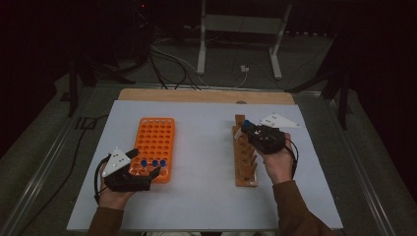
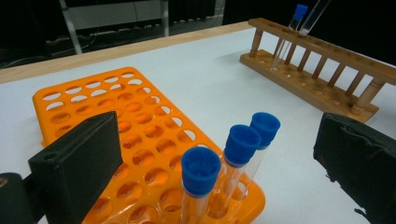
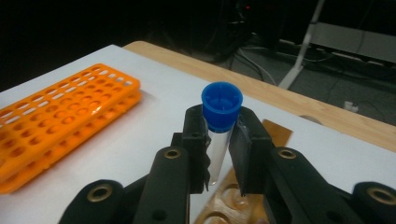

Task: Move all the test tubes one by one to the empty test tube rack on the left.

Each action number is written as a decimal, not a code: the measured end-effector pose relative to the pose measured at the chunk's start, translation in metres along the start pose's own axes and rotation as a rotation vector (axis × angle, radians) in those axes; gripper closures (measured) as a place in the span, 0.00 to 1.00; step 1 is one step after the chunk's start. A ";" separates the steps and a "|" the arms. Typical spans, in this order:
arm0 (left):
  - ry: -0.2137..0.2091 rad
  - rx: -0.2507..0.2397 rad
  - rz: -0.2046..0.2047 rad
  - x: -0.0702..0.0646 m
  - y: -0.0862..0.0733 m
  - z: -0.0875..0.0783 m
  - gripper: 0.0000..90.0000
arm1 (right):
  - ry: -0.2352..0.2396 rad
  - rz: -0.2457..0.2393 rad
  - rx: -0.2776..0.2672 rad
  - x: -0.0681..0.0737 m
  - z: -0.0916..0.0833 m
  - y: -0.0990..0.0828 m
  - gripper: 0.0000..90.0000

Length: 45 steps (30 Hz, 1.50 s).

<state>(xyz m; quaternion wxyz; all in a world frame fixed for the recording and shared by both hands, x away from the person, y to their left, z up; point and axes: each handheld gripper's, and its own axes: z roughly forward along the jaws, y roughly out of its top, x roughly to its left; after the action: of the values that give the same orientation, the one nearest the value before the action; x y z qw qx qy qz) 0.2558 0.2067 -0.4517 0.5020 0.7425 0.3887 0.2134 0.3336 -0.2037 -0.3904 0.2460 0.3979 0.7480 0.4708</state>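
Right hand-held gripper (image 3: 219, 154): pinching one clear test tube (image 3: 218, 149) with a blue cap, both pads pressed against the glass just below the cap. Tube upright, bottom end hanging free above the wooden rack (image 3: 224, 205), not seated in a hole. Same hand-held gripper seen in the high view (image 1: 250, 129), over the far end of the wooden rack (image 1: 244, 156), blue cap of the held tube (image 1: 247, 123) showing at the tip. From the left gripper view, held tube (image 2: 293, 28) visible far off, tilted slightly above the top rail of the wooden rack (image 2: 317, 70), with a second clear length alongside it, not identifiable.

Left hand-held gripper (image 2: 224, 158): jaws spread wide, nothing clamped. Pads either side of the near end of the orange rack (image 2: 116, 126), three capped tubes (image 2: 233, 154) standing between them; contact with pads not observed. In the high view, this hand-held gripper (image 1: 145, 164) at the near end of the orange rack (image 1: 155, 140), held low over the desk (image 1: 206, 147).

Count: hand-held grippers, two. Racks, two: one orange plastic with many holes, one wooden with a single row. Blue-capped test tubes, four: three upright in the near row of the orange rack (image 1: 153, 162), one in the right grip. Wooden rack slots otherwise unoccupied as far as visible
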 end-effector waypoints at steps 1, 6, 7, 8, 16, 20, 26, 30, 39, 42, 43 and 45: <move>-0.001 0.002 0.003 0.000 0.001 0.000 0.02 | 0.007 -0.003 0.003 0.002 0.001 0.000 0.86; -0.003 0.005 0.005 -0.002 0.006 0.002 0.02 | 0.038 -0.013 0.011 0.012 0.009 0.001 0.86; -0.003 0.004 0.006 -0.002 0.007 0.003 0.02 | 0.048 -0.010 0.011 0.013 0.010 0.002 0.86; -0.002 0.005 0.006 -0.002 0.008 0.004 0.02 | 0.057 -0.007 0.009 0.015 0.011 0.002 0.86; -0.007 0.004 0.023 -0.009 0.019 0.009 0.02 | 0.109 -0.020 0.015 0.031 0.019 0.007 0.86; -0.013 0.003 0.036 -0.013 0.024 0.012 0.02 | 0.139 -0.031 0.021 0.040 0.021 0.009 0.86; -0.025 0.005 0.046 -0.018 0.033 0.018 0.02 | 0.171 -0.071 0.033 0.057 0.027 0.014 0.86; -0.035 0.011 0.054 -0.023 0.038 0.024 0.02 | 0.196 -0.083 0.027 0.068 0.029 0.019 0.86; -0.053 0.024 0.090 -0.033 0.050 0.035 0.05 | 0.276 -0.108 0.030 0.093 0.035 0.030 0.86; -0.060 0.034 0.102 -0.037 0.052 0.038 0.07 | 0.300 -0.119 0.038 0.102 0.037 0.034 0.86; -0.063 0.035 0.104 -0.038 0.052 0.039 0.09 | 0.310 -0.123 0.039 0.104 0.038 0.035 0.86; -0.081 0.028 0.102 -0.039 0.054 0.040 0.18 | 0.327 -0.134 0.043 0.110 0.039 0.038 0.86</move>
<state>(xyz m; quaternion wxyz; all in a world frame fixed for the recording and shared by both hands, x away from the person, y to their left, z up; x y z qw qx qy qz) 0.2805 0.1424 -0.4164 0.4954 0.7762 0.3330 0.2031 0.3146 -0.0835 -0.3729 0.1430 0.2706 0.8129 0.4956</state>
